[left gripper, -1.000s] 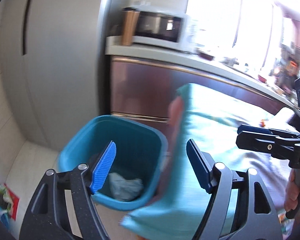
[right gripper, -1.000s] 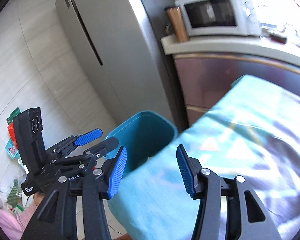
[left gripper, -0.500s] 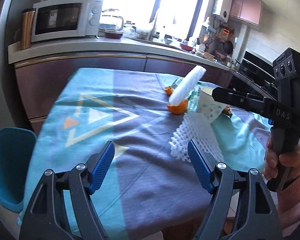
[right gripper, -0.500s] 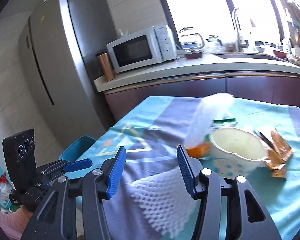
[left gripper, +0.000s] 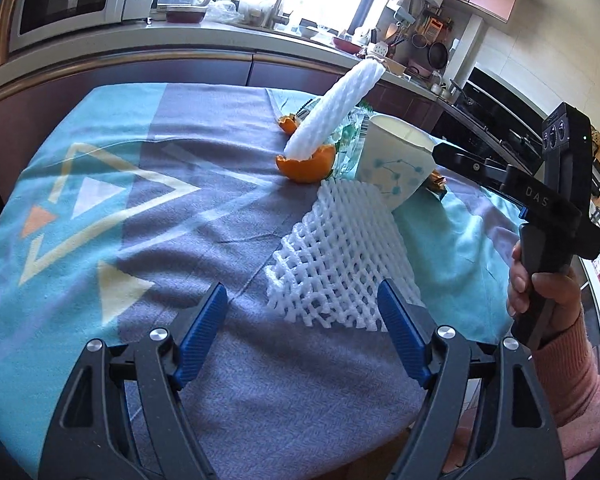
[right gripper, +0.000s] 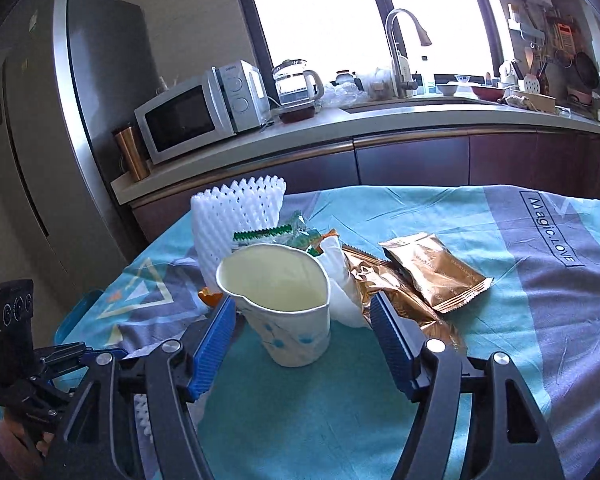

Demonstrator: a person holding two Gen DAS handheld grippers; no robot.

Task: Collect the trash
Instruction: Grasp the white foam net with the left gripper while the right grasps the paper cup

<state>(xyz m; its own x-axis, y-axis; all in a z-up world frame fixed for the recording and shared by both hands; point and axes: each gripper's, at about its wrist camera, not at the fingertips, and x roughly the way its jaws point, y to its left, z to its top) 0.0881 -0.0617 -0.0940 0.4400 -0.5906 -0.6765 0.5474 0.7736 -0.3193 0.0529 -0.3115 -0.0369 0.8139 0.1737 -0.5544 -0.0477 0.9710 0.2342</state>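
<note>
A: What covers the table?
B: A teal-and-grey tablecloth [left gripper: 100, 184], trash clustered on it: flat foam fruit net [left gripper: 342, 256], paper cup [right gripper: 288, 304], gold wrappers [right gripper: 436, 270].
A: The tools?
B: The left gripper [left gripper: 302, 326] gapes before the net; the right gripper [right gripper: 300, 334], jaws just widened, flanks the cup untouched.

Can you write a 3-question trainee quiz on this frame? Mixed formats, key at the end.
1. True or false: the right gripper is shut on the paper cup.
2. Multiple choice: the rolled foam net stands in A) the paper cup, B) an orange peel, C) a gold wrapper.
3. Fill in: the flat foam net in front of the left gripper lies on the ____.

Key: 1 false, its jaws are open either side of the cup, having just widened. 2 B. 3 tablecloth.
</note>
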